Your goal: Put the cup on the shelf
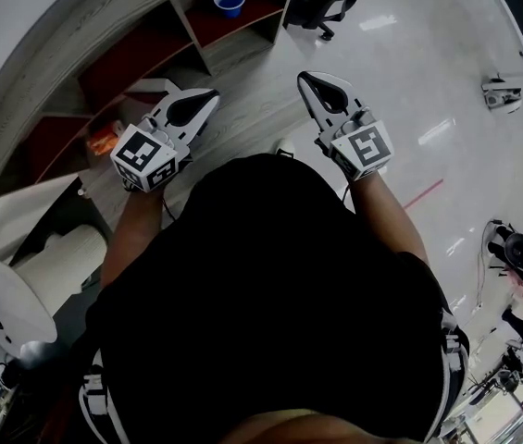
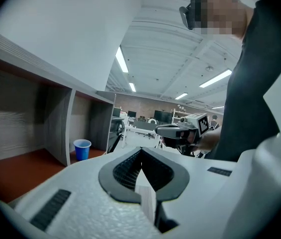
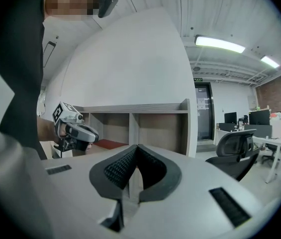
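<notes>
A blue cup (image 1: 230, 0) stands upright on the red floor of a compartment in the grey wooden shelf (image 1: 192, 40), at the far end of the unit. The left gripper view also has the blue cup (image 2: 82, 149), beyond a grey divider. My left gripper (image 1: 207, 96) is held in front of the shelf, well short of the cup, jaws shut with nothing between them. My right gripper (image 1: 305, 79) hovers beside it over the pale floor, also shut and empty. Each gripper shows in the other's view: the right gripper (image 2: 180, 130) and the left gripper (image 3: 73, 131).
A black office chair (image 1: 321, 3) stands just past the shelf's end, near the cup. An orange item (image 1: 104, 141) lies in a nearer compartment. A white round seat (image 1: 6, 303) is at lower left. Desks and chairs (image 3: 237, 146) fill the room to the right.
</notes>
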The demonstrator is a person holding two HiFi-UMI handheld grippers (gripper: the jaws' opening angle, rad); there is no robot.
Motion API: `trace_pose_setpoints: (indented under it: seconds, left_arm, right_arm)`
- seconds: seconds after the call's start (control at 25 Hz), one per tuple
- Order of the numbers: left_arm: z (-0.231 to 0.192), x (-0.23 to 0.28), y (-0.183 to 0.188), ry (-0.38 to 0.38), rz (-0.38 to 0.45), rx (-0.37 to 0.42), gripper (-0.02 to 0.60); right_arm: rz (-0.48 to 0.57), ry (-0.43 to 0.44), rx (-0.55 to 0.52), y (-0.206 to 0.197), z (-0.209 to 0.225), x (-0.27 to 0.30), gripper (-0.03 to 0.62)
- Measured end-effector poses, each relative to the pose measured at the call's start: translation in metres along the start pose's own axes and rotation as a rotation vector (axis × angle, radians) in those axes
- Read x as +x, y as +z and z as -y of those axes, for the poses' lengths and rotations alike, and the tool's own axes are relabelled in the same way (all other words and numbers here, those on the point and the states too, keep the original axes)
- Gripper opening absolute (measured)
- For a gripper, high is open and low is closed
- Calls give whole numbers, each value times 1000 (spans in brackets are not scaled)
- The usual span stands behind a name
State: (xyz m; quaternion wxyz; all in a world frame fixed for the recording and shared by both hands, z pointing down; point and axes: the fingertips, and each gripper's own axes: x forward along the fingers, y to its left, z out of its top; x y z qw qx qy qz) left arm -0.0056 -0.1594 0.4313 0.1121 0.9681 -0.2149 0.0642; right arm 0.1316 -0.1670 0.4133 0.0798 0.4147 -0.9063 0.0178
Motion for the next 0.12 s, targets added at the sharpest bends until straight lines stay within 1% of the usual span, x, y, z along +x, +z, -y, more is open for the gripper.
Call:
trace_pose_setpoints:
  seconds: [0.12]
  left_arm:
    - [4,2,0,-9,-1,2,18]
  right_arm:
    - [-6,-14,3,-1,4,-7,10]
